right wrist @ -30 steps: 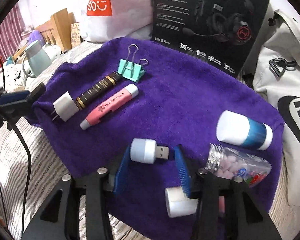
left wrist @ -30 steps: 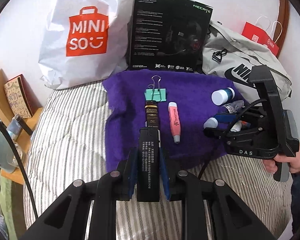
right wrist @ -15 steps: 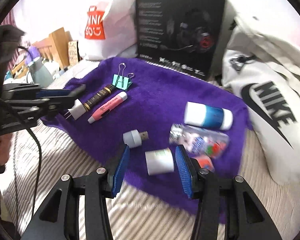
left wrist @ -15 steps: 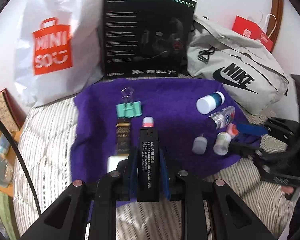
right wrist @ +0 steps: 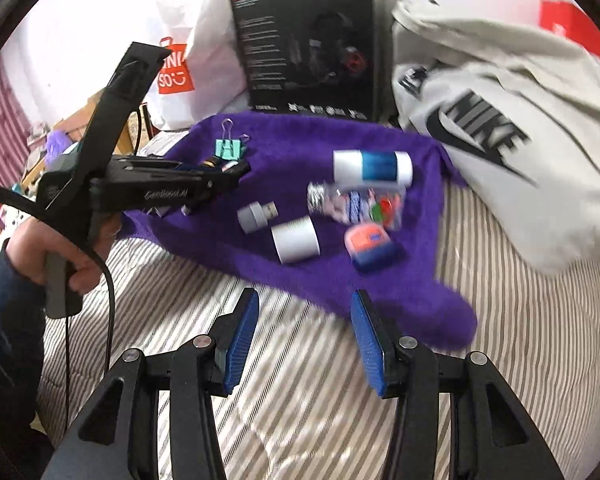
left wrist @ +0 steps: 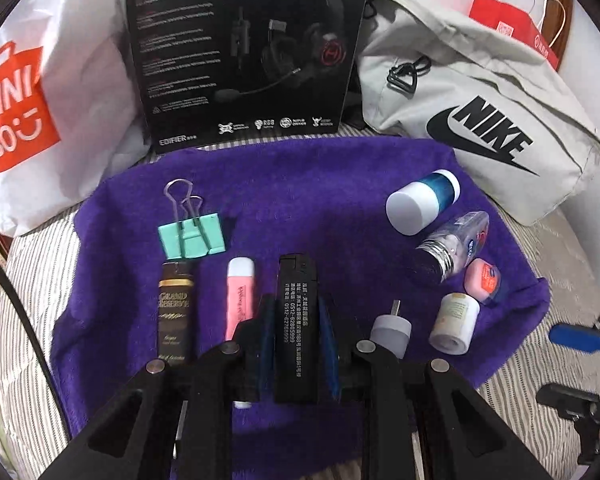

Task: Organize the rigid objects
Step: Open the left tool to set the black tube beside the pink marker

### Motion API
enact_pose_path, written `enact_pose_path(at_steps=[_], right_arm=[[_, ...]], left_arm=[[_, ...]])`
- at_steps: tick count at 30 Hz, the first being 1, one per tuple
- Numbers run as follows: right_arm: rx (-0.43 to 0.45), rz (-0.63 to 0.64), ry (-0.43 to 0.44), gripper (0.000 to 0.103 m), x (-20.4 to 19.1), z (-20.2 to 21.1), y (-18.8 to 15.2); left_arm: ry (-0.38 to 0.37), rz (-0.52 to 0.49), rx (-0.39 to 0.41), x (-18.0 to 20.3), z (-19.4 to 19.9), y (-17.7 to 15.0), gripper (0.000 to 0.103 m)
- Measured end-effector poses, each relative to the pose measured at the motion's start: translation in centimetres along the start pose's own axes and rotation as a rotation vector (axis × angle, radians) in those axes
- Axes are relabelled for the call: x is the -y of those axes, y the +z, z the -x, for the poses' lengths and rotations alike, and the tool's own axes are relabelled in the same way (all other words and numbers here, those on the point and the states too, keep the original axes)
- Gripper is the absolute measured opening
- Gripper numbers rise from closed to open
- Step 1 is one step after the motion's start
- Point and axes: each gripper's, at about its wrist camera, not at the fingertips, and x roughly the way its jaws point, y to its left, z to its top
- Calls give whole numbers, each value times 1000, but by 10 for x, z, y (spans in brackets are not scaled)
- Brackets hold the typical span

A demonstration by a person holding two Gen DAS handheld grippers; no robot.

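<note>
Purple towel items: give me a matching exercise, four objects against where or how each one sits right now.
Things:
1. black rectangular bar
2. teal binder clip
3. blue-and-white bottle
4. pink marker

Places or states:
A. lying on its side at the towel's right, nearest the Nike bag
B. clamped between the left gripper's fingers
C. lying between the gold-labelled black tube and the held bar
D. at the far end of the black tube, wire handles pointing at the headset box

Pairs: 1-B, 2-D, 3-A, 4-C
</note>
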Motion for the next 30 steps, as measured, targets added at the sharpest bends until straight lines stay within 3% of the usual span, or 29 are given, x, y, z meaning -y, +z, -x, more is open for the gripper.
enact_pose_path(at_steps=[8, 20, 26, 30], right_arm=[[-9, -58, -9, 48, 12, 8, -19], [25, -113, -49, 48, 22, 29, -34], [63, -157, -38, 48, 24, 39, -35], [96, -168, -49, 52, 20, 45, -31]], left_arm=[[32, -42, -40, 11, -13, 2, 21], [33, -28, -24, 8, -6, -4, 23], [0, 52, 35, 2, 25, -12, 23], [-2, 76, 58, 1, 54, -25, 36]])
